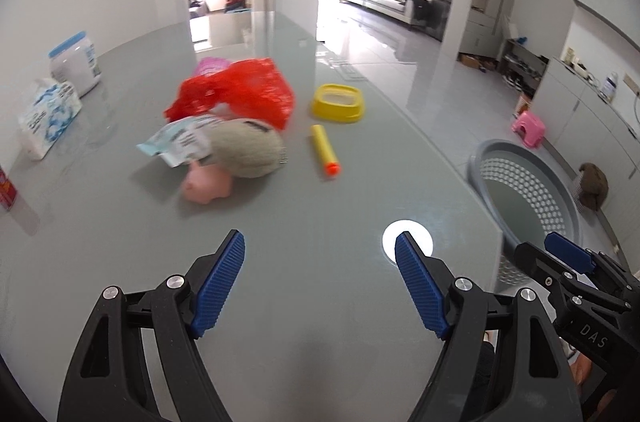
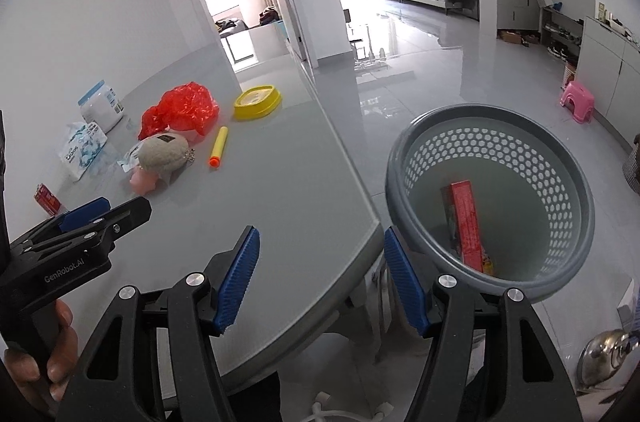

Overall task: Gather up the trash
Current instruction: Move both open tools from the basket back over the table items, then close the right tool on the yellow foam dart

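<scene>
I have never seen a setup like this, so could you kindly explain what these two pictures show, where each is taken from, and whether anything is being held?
There is no robot here: a person holds a two-finger gripper in each hand, each with a camera looking along its blue-padded fingers. One picture looks from the left gripper, the other from the right gripper. Both stand open and hold nothing.

On the grey table lie a red plastic bag, a beige plush over a pink toy, a yellow foam dart, a yellow bowl, a tissue pack and a white jar. Beside the table stands a grey perforated basket with a red box inside.
</scene>
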The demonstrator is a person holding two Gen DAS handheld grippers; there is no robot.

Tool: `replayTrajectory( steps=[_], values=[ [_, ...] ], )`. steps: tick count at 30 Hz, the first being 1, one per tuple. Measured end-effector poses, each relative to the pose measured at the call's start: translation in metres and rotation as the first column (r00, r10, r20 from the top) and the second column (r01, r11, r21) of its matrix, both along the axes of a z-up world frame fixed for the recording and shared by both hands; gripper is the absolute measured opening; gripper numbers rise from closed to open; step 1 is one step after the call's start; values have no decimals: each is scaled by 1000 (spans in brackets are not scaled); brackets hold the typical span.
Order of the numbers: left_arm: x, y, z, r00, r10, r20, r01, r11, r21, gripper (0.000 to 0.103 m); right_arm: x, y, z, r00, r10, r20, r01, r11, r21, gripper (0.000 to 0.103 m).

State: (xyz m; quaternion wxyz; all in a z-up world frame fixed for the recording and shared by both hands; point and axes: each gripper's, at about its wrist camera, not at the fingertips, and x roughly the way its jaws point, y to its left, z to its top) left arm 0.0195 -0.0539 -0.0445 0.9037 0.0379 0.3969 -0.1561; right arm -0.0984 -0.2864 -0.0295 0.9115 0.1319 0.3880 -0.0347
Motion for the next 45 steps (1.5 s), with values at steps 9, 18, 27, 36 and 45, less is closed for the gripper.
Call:
replayTrajectory(
  steps=[9, 18, 27, 36, 45],
  values=[
    [26, 54, -11, 992, 128, -21, -128, 992, 11, 76, 40, 32, -6, 997, 77, -28, -78, 997, -24, 62],
    [52, 80, -25, 979, 195, -49, -195, 981, 9, 76, 86, 54, -15, 990, 130, -54, -131, 991, -28, 62],
    [77, 84, -32, 975, 213, -56, -212, 977, 15, 76, 138, 75, -22, 980, 178, -84, -181, 983, -28, 62],
    [85, 83, -35, 975, 215, -55, -215, 977, 14, 78, 173, 82, -32, 978, 169, -123, -175, 984, -36, 62],
    [88, 82, -36, 976, 207, -68, -207, 978, 0, 78, 192, 96, -35, 979, 158, -131, -173, 978, -115, 53]
  ],
)
